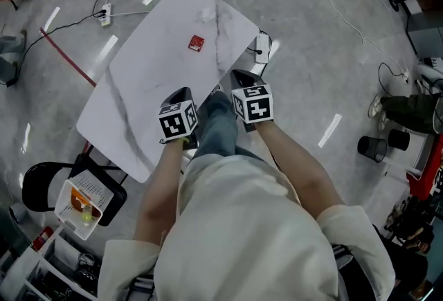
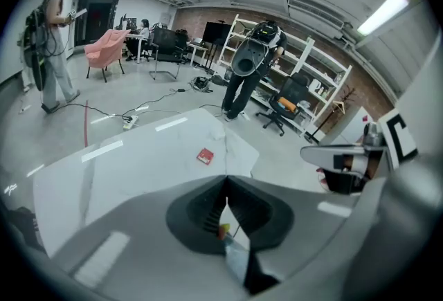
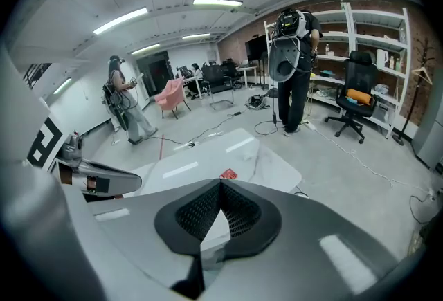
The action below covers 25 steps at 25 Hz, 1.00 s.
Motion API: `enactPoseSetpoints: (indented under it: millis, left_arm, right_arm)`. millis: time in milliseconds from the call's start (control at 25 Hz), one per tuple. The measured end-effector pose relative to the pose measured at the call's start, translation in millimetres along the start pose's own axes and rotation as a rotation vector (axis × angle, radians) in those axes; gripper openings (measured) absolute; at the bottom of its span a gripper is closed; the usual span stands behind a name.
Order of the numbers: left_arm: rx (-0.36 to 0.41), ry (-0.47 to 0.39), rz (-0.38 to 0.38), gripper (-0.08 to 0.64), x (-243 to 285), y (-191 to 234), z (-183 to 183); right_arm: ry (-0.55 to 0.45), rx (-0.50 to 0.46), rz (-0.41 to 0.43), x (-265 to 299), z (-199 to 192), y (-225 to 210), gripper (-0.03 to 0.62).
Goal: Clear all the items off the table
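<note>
A small red packet [image 1: 196, 43] lies flat on the white marble table [image 1: 149, 95], toward its far end. It also shows as the red packet [image 2: 205, 156] in the left gripper view and the red packet [image 3: 228, 174] in the right gripper view, ahead of the jaws. My left gripper [image 1: 182, 95] hovers over the table's near edge, shut with nothing in it. My right gripper [image 1: 243, 77] is held just off the table's right edge, also shut and empty. The two stand side by side, both short of the packet.
A black chair at the lower left carries a white basket [image 1: 82, 201] with some items in it. Cables, a power strip [image 1: 105, 14] and a red floor line [image 1: 68, 57] lie beyond the table. One person [image 2: 252, 64] stands past the table's far end, another person [image 2: 52, 37] further off.
</note>
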<state>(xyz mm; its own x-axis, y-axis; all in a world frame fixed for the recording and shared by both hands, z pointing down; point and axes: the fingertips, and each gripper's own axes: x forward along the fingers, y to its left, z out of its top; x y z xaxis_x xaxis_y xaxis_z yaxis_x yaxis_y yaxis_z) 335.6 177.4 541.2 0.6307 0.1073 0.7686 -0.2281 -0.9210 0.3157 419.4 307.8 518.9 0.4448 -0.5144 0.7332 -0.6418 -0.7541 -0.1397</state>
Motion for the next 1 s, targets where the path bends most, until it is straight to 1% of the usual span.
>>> enactPoseSetpoints:
  millis: [200,440,600,880,1000]
  left_arm:
    - [-0.041,-0.006,0.023,0.008,22,5,15]
    - [-0.135,-0.009,0.071,0.008,48,10,21]
    - [-0.172,-0.004,0.091,0.008,70,22,28]
    - [-0.226,0.007,0.121,0.008,109,44,26]
    - [-0.245,0.014,0.127,0.008,124,51,23]
  right_arm:
    - [0.028,-0.061,0.039,30,16,-7,-0.002]
    - [0.081,-0.145,0.108,62,24,-12,-0.002]
    - [0.108,-0.185,0.14,92,31,-12,-0.002]
    - [0.157,-0.252,0.177,148,30,-12,-0.002]
    - [0.176,-0.26,0.186,168,27,-13,-0.002]
